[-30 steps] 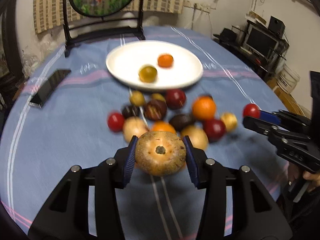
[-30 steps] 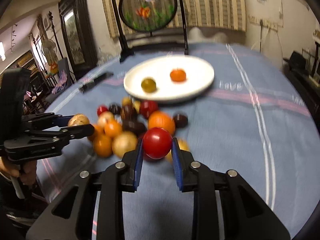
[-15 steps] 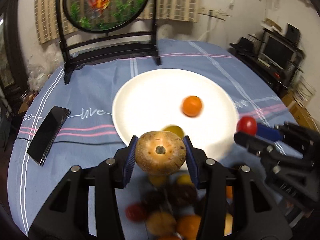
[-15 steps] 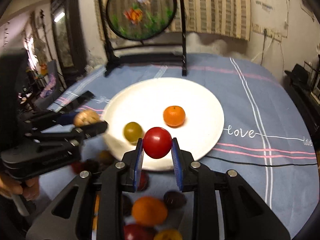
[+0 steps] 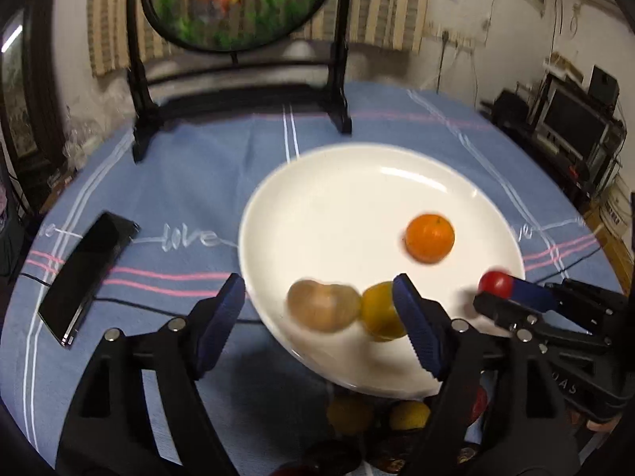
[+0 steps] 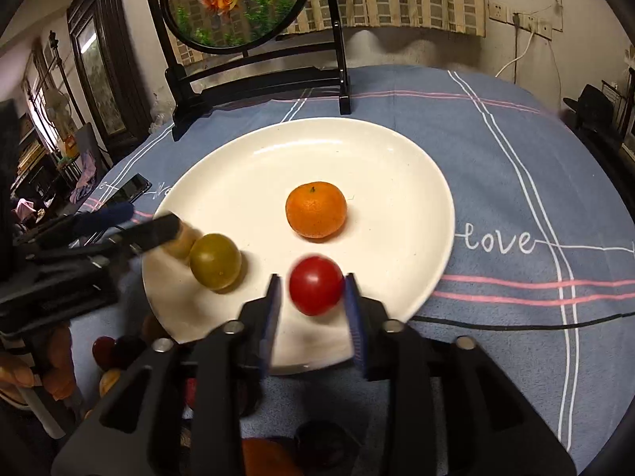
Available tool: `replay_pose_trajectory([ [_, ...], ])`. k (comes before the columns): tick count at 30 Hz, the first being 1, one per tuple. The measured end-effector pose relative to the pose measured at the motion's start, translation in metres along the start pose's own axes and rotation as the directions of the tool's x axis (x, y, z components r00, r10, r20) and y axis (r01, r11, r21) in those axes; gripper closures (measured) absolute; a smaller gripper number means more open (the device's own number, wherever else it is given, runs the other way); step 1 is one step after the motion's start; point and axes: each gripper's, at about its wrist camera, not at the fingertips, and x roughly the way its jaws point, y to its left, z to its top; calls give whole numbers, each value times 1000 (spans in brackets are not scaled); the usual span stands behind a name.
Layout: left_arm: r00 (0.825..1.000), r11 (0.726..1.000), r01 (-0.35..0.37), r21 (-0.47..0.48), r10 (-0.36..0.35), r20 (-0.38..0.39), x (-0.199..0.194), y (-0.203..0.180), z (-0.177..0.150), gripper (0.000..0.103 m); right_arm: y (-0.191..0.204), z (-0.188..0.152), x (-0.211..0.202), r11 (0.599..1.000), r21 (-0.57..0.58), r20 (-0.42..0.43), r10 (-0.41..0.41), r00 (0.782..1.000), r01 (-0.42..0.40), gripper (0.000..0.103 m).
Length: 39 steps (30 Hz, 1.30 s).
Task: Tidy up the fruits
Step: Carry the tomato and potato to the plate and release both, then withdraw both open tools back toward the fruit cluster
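Fruit is going onto the white plate (image 6: pixel 397 166) that sits on the blue cloth-covered bench (image 6: pixel 516 166). Both grippers hang over the plate's near rim, side by side.

The left gripper (image 5: pixel 317 323) has just been opening: its blue pads stand wide apart, and the brown speckled fruit (image 5: pixel 323 304) lies blurred between them without touching either, on or just above the plate's near edge. It is let go. Right beside it, touching or nearly so, sits a yellow-green fruit (image 5: pixel 379 311), partly hidden behind the left gripper's right finger.

The right gripper (image 6: pixel 313 303) has also just been opening. The red tomato (image 6: pixel 316 284) is between its pads, with a clear gap on the left side; on the right side the blur hides whether the pad meets the skin. It looks released, over the plate's near rim.

A mandarin orange (image 6: pixel 316 209) rests alone near the middle of the plate, well apart from the other three.

Below the plate's near rim, on the cloth, the remaining fruit pile (image 5: pixel 377 416) is mostly hidden under the grippers: yellow, dark and red pieces show.

A black phone (image 5: pixel 85 273) lies on the cloth left of the plate, with a thin black cable (image 6: pixel 516 323) running across the cloth. At the far edge stands a round goldfish screen on a dark stand (image 6: pixel 238 4).
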Motion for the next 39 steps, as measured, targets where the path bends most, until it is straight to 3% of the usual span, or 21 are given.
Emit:
replay_pose_trajectory([
  [1, 1000, 1000, 5, 2, -5, 0, -1, 0, -1, 23, 0, -2, -5, 1000, 7, 14, -5, 1000, 5, 49],
  [6, 1000, 1000, 3, 10, -3, -12, -3, -2, -7, 21, 3, -3, -19, 1000, 14, 58, -2, 998, 1, 47],
  [9, 1000, 1000, -16, 23, 16, -19, -1, -3, -11, 13, 4, -3, -24, 1000, 15, 78, -12, 997, 11, 43],
  [23, 999, 1000, 8, 6, -8, -53, -2, -2, -16, 13, 5, -8, -20, 1000, 8, 47, 5, 999, -5, 42],
  [30, 999, 998, -18, 67, 20, -26, -28, -8, -44, 12, 6, -11, -25, 1000, -11, 61, -8, 998, 9, 42],
  [34, 999, 997, 37, 72, -36, -24, -50, -6, -62, 11, 11, -17, -28, 998, -50, 73, -18, 997, 22, 42],
  [39, 999, 998, 40, 38, -41, 13, -77, 0, -72, 11, 6, -28, -31, 999, -51, 71, -6, 997, 10, 42],
])
